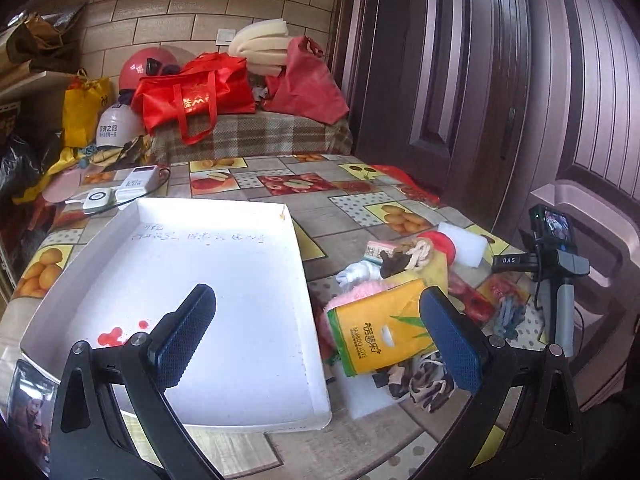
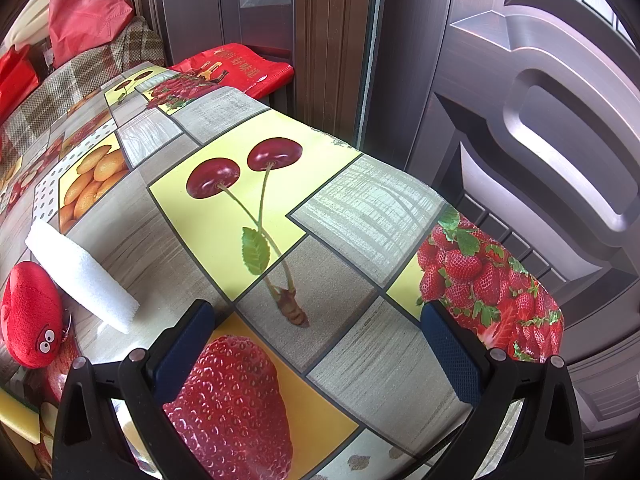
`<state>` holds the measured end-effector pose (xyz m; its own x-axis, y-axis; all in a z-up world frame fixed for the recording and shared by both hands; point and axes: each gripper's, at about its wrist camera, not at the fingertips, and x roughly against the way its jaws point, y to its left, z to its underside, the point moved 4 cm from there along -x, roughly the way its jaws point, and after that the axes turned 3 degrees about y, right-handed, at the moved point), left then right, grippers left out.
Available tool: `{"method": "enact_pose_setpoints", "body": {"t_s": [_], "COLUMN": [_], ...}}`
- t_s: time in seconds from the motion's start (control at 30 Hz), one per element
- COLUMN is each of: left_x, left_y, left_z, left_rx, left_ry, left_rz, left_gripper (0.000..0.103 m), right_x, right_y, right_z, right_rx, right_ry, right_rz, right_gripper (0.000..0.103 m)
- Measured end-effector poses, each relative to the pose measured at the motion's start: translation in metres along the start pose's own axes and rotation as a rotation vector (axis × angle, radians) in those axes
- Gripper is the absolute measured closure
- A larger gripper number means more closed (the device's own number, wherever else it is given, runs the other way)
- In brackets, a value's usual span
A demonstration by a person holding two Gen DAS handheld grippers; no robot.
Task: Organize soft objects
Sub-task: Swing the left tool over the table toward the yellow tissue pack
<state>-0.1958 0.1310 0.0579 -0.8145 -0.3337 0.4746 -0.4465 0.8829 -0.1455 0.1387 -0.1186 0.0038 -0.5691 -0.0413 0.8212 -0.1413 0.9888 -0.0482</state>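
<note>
On the bench [image 1: 328, 216], a white tray [image 1: 224, 280] lies at the left with the soft things heaped just right of it: a yellow tissue pack [image 1: 376, 332], a pink fluffy piece [image 1: 356, 294], a red plush toy [image 2: 30, 312] and a white foam block [image 2: 80, 280]. The left gripper [image 1: 316, 332] hangs over the tray's right edge, fingers wide and empty; the right gripper [image 2: 316, 340] hovers above bare cloth, fingers wide too

Handwriting inside white tray [image 1: 224, 240] too small to read. Yellow tissue pack [image 1: 376, 328] partly hidden behind left gripper [image 1: 316, 320] pad; pink fluffy item [image 1: 356, 294] mostly buried under it. Red plush [image 2: 30, 312] cut off at the right-wrist view's left edge.
</note>
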Motion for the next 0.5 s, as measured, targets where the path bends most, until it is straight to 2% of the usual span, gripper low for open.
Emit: {"method": "enact_pose_setpoints", "body": {"t_s": [0.13, 0.23, 0.33, 0.5], "left_x": [-0.001, -0.005, -0.014, -0.03], "left_y": [0.002, -0.003, -0.015, -0.04], "left_z": [-0.003, -0.004, -0.002, 0.009], "left_rx": [0.035, -0.004, -0.087, -0.321], "left_ry": [-0.013, -0.003, 0.035, 0.115], "left_rz": [0.03, 0.033, 0.044, 0.048], "left_gripper": [0.0, 0.0, 0.0, 0.0], "right_x": [0.0, 0.0, 0.0, 0.0], "right_y": [0.0, 0.0, 0.0, 0.0], "right_z": [0.0, 0.0, 0.0, 0.0], "right_rx": [0.0, 0.0, 0.0, 0.0], "right_ry": [0.0, 0.0, 0.0, 0.0], "right_rz": [0.0, 0.0, 0.0, 0.0], "right_gripper": [0.0, 0.0, 0.0, 0.0]}}
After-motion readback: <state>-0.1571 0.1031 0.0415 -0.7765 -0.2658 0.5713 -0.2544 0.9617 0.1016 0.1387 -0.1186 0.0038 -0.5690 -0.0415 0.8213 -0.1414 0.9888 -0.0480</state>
